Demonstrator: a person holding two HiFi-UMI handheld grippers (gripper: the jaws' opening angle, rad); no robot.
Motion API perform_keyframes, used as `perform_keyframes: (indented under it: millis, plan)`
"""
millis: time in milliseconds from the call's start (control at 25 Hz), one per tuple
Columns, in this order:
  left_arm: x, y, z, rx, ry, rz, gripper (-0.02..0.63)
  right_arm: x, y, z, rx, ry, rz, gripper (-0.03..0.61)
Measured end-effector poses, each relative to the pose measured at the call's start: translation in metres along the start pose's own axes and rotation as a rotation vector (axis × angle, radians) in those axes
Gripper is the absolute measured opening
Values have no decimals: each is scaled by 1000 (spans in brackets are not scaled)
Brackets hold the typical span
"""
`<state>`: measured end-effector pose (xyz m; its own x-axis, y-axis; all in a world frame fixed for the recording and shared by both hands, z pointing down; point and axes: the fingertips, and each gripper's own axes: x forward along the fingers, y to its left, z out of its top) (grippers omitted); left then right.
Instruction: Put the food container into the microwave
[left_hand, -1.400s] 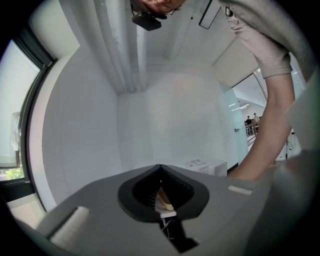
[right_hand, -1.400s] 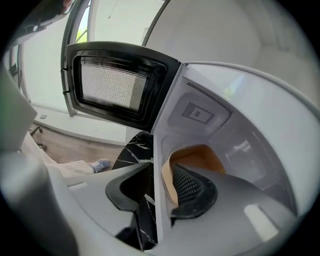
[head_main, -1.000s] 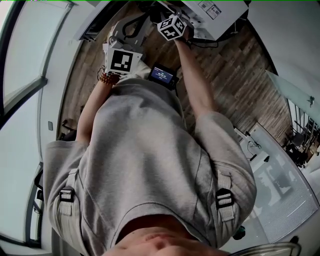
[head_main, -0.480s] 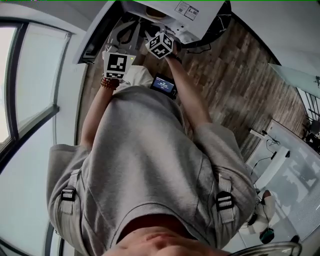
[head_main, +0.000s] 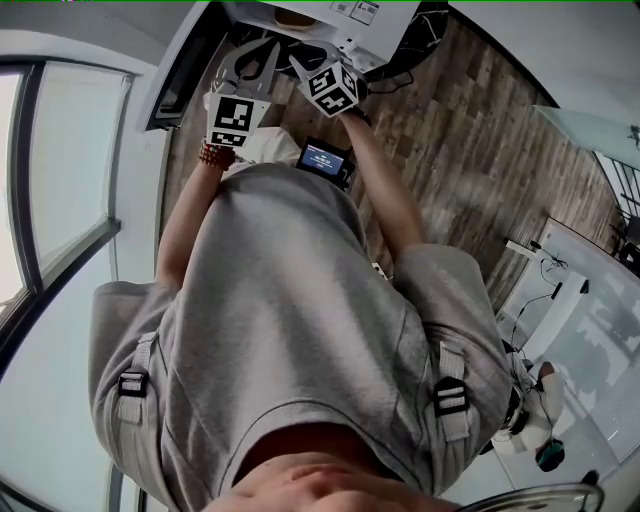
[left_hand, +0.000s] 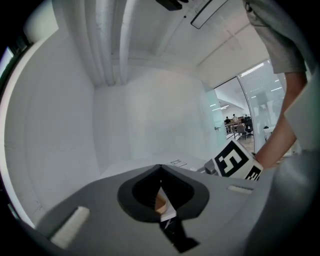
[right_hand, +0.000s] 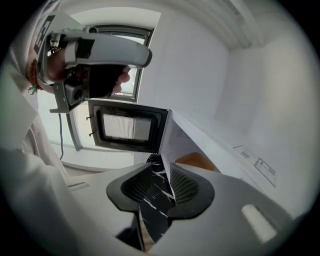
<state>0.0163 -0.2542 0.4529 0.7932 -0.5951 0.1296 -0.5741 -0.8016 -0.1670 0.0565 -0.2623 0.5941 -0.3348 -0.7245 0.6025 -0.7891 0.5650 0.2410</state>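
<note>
Food container (right_hand: 198, 161) seems already inside the microwave (right_hand: 222, 145), right hand-held gripper (right_hand: 161, 170) wide, empty, just narrowing slightly, left one (left_hand: 160, 176) pinched together, so I think closing the door (right_hand: 127, 126) comes next.

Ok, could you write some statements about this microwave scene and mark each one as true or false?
1. The microwave door stands open. True.
2. The food container sits on the floor. False: it is inside the microwave.
3. The floor is grey carpet. False: it is wooden planks.
4. The person wears a bead bracelet on the left wrist. True.
5. The small screen at the person's waist is dark. False: it is lit.
</note>
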Motion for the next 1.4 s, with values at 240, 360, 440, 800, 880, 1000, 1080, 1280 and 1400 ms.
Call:
perform_keyframes:
  millis: [240,360,440,800,880,1000,1080,1280,1400]
  plan:
    - [3,-10,6,3,-8,-19,-2,-26,-1,19,84,-111,-18,115]
    - [3,-15,10,10,-17,-30,-2,-41,-6,34,81,-165,-72,80]
    - [3,-18,13,11,-25,-35,-2,-51,-10,44,70,-203,-107,62]
    - [-6,-16,34,10,-105,3,-2,-98,-23,77,45,-342,-236,14]
    - [-8,-16,41,-5,-125,10,-2,-109,-24,87,35,-368,-252,14]
    - [-11,-19,50,-20,-146,14,-2,-125,-20,98,25,-378,-258,14]
    - [-14,-25,57,0,-164,12,-2,-134,-19,104,5,-384,-267,14]
    - [-21,-46,76,24,-207,-30,-2,-159,-24,112,3,-418,-315,14]
    - [-22,-52,76,-4,-186,-43,-2,-169,-24,114,11,-423,-325,14]
